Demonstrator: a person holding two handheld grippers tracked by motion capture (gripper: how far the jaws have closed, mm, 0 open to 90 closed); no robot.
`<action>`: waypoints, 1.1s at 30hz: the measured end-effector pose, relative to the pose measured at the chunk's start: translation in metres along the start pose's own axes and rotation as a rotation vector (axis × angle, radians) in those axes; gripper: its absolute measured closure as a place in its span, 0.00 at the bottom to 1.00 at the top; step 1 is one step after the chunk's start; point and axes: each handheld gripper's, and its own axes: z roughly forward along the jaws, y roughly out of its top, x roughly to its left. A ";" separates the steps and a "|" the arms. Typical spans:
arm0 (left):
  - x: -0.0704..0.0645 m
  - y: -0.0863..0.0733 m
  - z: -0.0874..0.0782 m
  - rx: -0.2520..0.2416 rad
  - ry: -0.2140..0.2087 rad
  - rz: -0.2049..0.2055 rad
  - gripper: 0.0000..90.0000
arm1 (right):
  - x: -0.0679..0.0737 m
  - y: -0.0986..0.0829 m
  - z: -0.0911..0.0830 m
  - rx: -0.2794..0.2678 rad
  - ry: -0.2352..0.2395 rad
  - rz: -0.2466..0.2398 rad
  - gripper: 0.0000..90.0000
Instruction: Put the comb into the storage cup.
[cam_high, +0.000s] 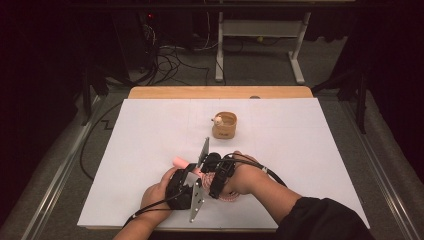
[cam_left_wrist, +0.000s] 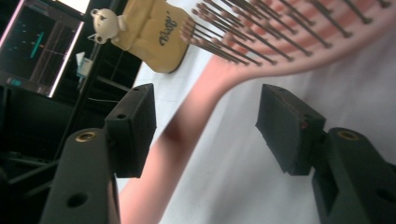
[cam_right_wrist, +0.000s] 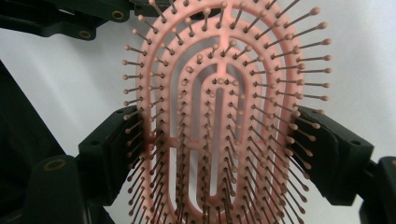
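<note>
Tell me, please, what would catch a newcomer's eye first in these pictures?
The pink hairbrush stands out first, its bristled oval head clamped between the jaws of the right hand-held gripper. Its handle runs between the open jaws of the left hand-held gripper, which do not touch it. Farther back on the white table sits a small tan cup with a little animal figure on its rim.

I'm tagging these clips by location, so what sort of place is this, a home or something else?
Most likely a lab or recording workspace, not a home. A white board covers the wooden table, cables lie tangled on the grey floor, and a lit monitor stands off the table's edge. The pink hairbrush and tan cup look like props.
</note>
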 end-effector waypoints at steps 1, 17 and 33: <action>0.001 0.000 -0.001 -0.007 -0.001 -0.006 0.39 | 0.000 0.000 0.000 -0.002 0.002 0.000 0.23; -0.001 0.001 -0.005 -0.045 0.003 0.056 0.57 | 0.000 0.001 0.000 0.003 0.016 0.011 0.23; -0.007 0.000 -0.003 -0.046 0.036 0.121 0.67 | 0.001 0.002 -0.004 -0.005 0.019 0.010 0.23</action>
